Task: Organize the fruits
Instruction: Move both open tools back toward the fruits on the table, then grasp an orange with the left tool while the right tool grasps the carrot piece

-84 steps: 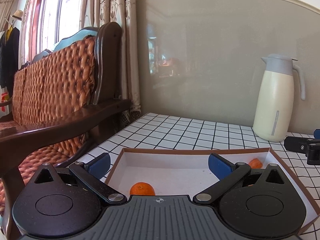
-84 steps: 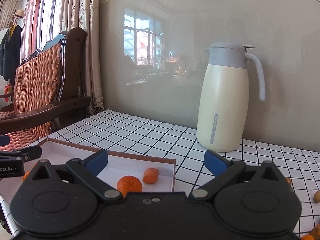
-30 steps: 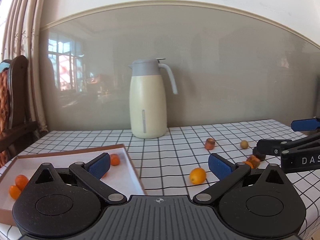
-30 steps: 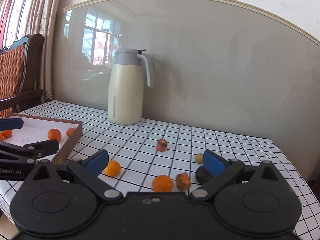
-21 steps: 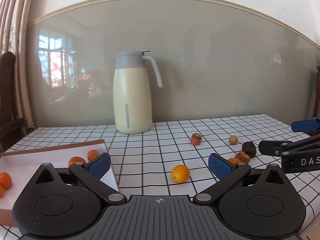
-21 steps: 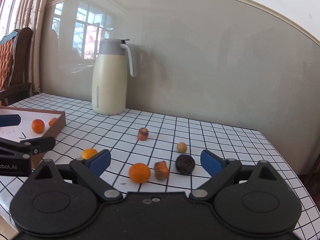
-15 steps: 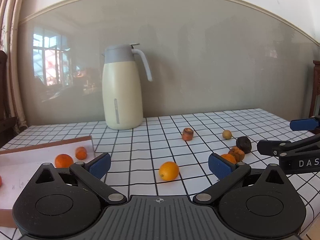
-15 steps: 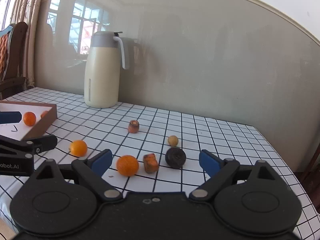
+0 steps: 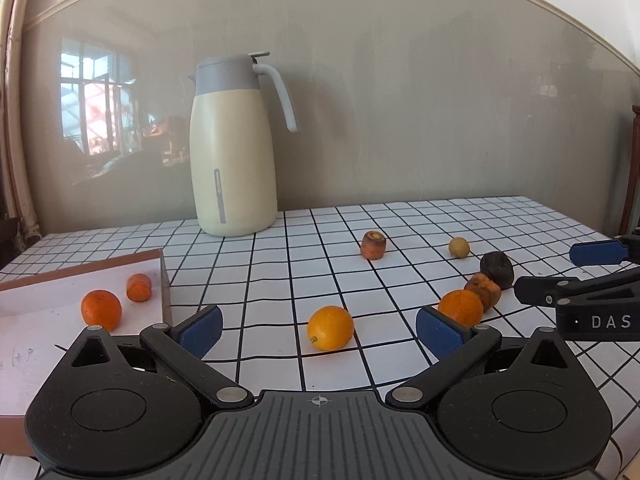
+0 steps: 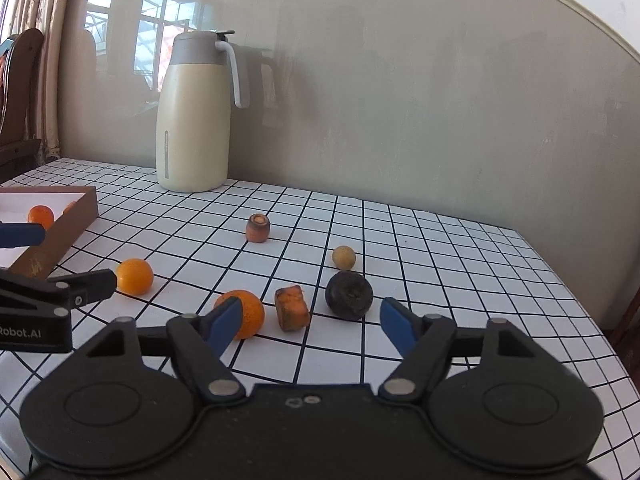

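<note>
My left gripper [image 9: 318,330] is open and empty, with a yellow-orange fruit [image 9: 330,327] on the table just ahead between its fingers. My right gripper [image 10: 310,326] is open and empty, just before an orange chunk [image 10: 292,308], with an orange [image 10: 242,314] behind its left finger and a dark shrivelled fruit [image 10: 349,295] ahead right. Farther back lie a carrot stub [image 10: 258,228] and a small tan fruit [image 10: 343,257]. The brown-rimmed box [image 9: 164,280] at left holds an orange [image 9: 101,309] and a smaller orange piece [image 9: 138,287]. Each gripper shows in the other's view.
A cream jug with a grey lid [image 9: 232,148] stands at the back against the grey wall. The checked tablecloth [image 9: 320,240] covers the table; its right edge [image 10: 580,300] drops off near the fruits. A wooden chair [image 10: 20,100] stands far left.
Both grippers have swung right, away from the box, and come closer to the loose fruits on the table. Both stay open and empty.
</note>
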Action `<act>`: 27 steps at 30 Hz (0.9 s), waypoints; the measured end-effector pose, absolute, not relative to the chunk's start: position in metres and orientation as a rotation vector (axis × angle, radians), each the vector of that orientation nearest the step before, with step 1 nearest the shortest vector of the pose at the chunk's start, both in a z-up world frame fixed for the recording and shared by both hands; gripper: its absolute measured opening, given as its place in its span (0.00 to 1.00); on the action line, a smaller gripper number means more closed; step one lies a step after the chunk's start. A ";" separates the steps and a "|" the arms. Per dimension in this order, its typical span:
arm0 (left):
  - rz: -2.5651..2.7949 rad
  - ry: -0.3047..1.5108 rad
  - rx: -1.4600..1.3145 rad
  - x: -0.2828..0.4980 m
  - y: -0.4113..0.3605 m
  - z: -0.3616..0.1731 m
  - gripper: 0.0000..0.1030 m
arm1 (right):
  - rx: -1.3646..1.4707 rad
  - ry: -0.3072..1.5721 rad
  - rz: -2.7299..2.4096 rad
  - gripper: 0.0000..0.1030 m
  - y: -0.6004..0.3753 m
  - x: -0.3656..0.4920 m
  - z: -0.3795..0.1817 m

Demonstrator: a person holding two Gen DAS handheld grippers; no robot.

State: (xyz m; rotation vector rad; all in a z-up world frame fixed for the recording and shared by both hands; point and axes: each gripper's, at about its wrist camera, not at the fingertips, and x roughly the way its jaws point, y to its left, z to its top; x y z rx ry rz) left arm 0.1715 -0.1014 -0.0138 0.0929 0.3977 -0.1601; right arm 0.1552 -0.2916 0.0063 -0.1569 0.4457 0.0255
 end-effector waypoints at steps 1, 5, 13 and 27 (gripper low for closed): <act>-0.162 0.401 0.092 0.173 -0.102 -0.015 1.00 | -0.158 0.456 0.025 0.63 -0.292 0.158 0.004; -0.170 0.427 0.095 0.180 -0.106 -0.018 0.86 | -0.148 0.478 0.035 0.51 -0.294 0.164 -0.002; -0.174 0.454 0.091 0.190 -0.112 -0.026 0.85 | -0.143 0.487 0.039 0.41 -0.295 0.174 -0.008; -0.158 0.521 0.078 0.213 -0.118 -0.035 0.77 | -0.127 0.534 0.075 0.29 -0.292 0.197 -0.021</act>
